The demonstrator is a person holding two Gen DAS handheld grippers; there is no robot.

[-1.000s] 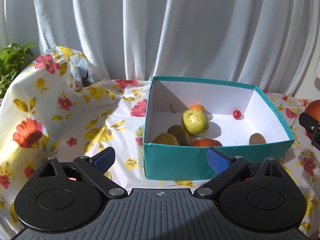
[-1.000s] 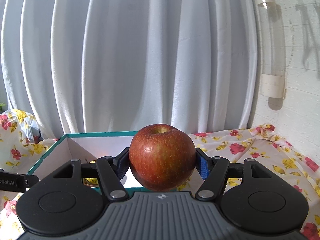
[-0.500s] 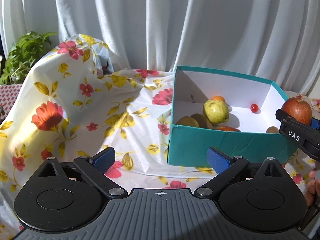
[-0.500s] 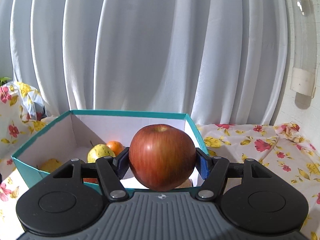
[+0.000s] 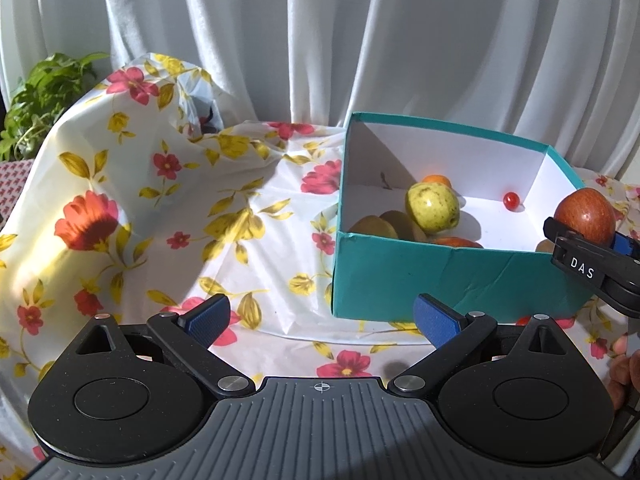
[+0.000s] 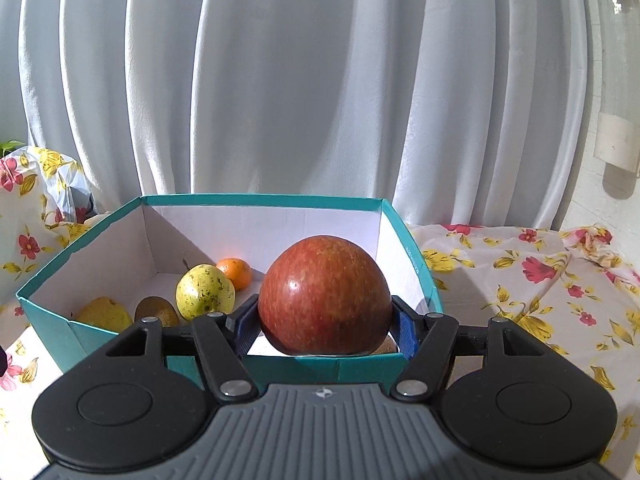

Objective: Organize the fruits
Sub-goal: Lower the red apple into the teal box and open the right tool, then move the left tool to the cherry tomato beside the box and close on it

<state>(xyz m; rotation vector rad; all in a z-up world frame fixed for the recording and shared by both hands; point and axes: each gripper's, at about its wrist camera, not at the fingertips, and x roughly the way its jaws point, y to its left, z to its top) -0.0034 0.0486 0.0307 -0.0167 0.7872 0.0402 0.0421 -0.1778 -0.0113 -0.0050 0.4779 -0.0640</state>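
My right gripper [image 6: 325, 326] is shut on a big red apple [image 6: 325, 296], held just over the near right corner of the teal box [image 6: 294, 370]. In the left wrist view the same apple [image 5: 585, 216] hangs at the box's [image 5: 440, 280] right end, with the right gripper [image 5: 588, 258] beneath it. Inside lie a yellow-green apple [image 5: 432, 207], an orange [image 5: 437, 180], a small red cherry [image 5: 511, 200], kiwis [image 5: 400, 222] and another red fruit [image 5: 456, 242]. My left gripper [image 5: 322, 314] is open and holds nothing, low over the cloth left of the box.
A flowered plastic cloth [image 5: 160, 208] covers the table and rises in a hump at the left. White curtains [image 5: 320, 40] hang behind. A green plant [image 5: 44, 96] stands at the far left. A person's fingers [image 5: 624, 364] show at the right edge.
The right gripper has carried the apple down and over the box's near edge. The left wrist view has swung left, so the box now sits further right in it.
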